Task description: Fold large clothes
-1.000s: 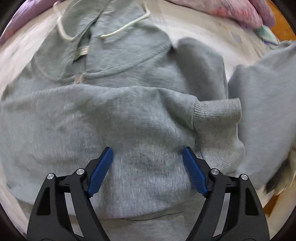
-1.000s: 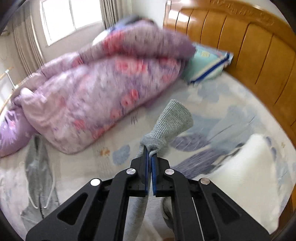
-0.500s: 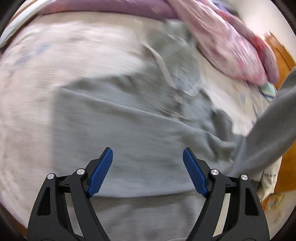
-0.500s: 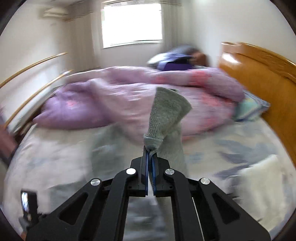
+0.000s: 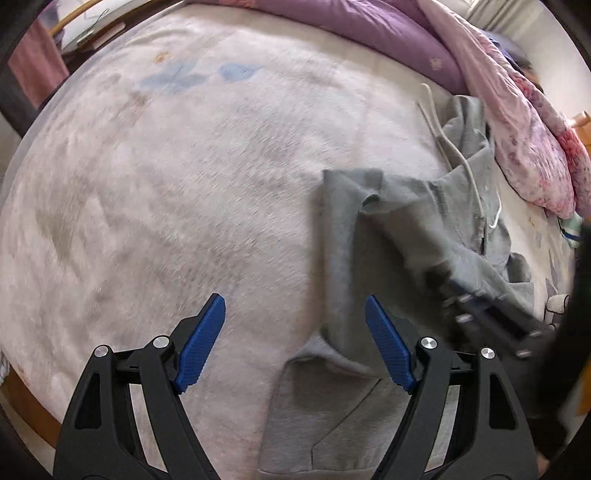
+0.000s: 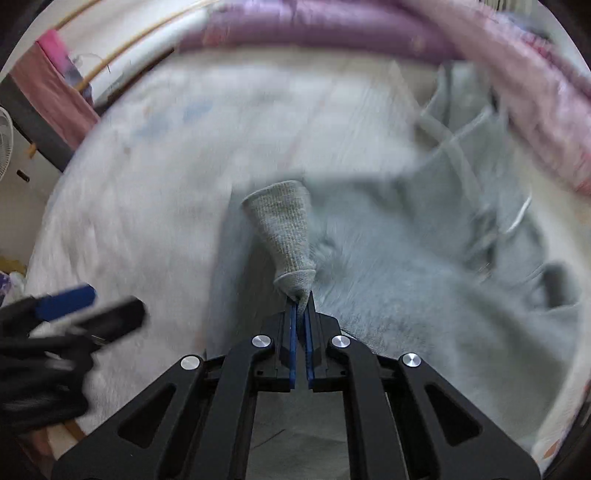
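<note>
A pale bed [image 5: 184, 166] filled the view, a purple quilt [image 5: 369, 33] bunched along its far edge; the grey hoodie [image 5: 369, 406] lay spread on the bed's right side. The left tool [image 5: 295, 332] hung wide apart, gripping nothing, above the hoodie's edge; the right tool [image 6: 301, 314] was pinched tight on the ribbed cuff [image 6: 288, 232] of its sleeve, held over the garment.

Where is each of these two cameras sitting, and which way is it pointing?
Left wrist: rides on the left gripper, looking down along its open blue fingers at the bed sheet and the grey hoodie; the right gripper shows blurred at the right edge.
Right wrist: rides on the right gripper, looking along its shut fingers, which pinch the hoodie's ribbed cuff; the left gripper shows blurred at lower left.
Shared: both see the hoodie, the sheet and the purple quilt at the far side.
</note>
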### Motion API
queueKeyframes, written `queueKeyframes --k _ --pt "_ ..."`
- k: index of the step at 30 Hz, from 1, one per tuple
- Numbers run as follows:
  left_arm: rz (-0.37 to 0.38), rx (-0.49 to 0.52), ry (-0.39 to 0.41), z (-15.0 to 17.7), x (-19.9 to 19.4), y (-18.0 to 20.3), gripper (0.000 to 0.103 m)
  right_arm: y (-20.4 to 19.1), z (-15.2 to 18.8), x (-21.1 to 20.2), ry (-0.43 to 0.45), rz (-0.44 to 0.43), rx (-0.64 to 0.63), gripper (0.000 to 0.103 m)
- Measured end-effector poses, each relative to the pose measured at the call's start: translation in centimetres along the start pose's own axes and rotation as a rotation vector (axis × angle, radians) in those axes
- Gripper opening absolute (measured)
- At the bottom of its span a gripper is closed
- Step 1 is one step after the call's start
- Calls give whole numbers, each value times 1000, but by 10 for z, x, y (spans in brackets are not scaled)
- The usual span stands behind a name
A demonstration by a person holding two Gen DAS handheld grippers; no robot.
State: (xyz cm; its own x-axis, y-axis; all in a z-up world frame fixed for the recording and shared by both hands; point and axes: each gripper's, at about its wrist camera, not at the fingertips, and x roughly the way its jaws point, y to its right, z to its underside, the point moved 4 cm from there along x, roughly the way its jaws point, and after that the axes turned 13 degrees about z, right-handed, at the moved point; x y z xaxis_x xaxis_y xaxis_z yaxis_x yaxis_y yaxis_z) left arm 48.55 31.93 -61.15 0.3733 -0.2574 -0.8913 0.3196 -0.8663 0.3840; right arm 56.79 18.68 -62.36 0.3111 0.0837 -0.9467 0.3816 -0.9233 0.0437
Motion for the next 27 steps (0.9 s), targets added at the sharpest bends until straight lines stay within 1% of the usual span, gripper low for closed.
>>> queueKeyframes --k 2,3,5,6,8,11,12,13,14,15,16,18,19,20,21,22,24,25,26,27 --pt "1 -14 9 4 -1 -4 78 -10 10 6 -55 -29 -23 8" --pt "1 -21 15 4 -2 -6 78 -13 15 2 -66 -51 -22 11" --pt "16 -41 28 4 -5 -4 78 -13 26 -4 -97 -119 -11 14" --pt "18 -50 34 4 -5 -3 78 -8 30 -7 -115 -175 18 17" --pt "39 -56 46 -1 -4 5 78 -1 36 -15 -142 -220 41 18" --pt "65 -44 57 -7 0 24 78 28 43 -41 -111 -254 83 22" --pt "77 -33 62 -8 2 34 78 46 45 -52 -92 -276 119 24" --pt "98 -23 60 -10 6 45 78 59 45 -59 -72 -281 139 24" --pt "111 -18 53 -10 10 53 78 75 44 -64 -42 -257 165 24" --pt "122 -7 35 -10 19 64 78 95 47 -68 -25 -213 191 24" --pt "123 12 5 -9 30 75 78 123 49 -70 -18 -151 233 23" --pt "101 60 -38 -4 52 91 78 173 59 -67 -28 -46 302 4" --pt "88 88 -63 0 65 97 78 200 65 -61 -51 14 333 4" --pt "53 110 -95 5 83 100 78 223 71 -58 -60 34 371 4" --pt "23 113 -129 10 95 98 78 244 74 -50 -74 36 401 4" --pt "-25 110 -170 16 110 92 78 255 78 -43 -93 35 398 4" --pt "-66 89 -203 24 125 79 78 273 83 -20 -129 41 393 3" --pt "-76 78 -206 27 129 73 78 281 88 -6 -165 38 394 3" --pt "-69 76 -197 27 129 72 78 286 93 10 -211 43 394 0" --pt "-64 76 -192 26 128 71 78 293 98 23 -229 31 411 0"
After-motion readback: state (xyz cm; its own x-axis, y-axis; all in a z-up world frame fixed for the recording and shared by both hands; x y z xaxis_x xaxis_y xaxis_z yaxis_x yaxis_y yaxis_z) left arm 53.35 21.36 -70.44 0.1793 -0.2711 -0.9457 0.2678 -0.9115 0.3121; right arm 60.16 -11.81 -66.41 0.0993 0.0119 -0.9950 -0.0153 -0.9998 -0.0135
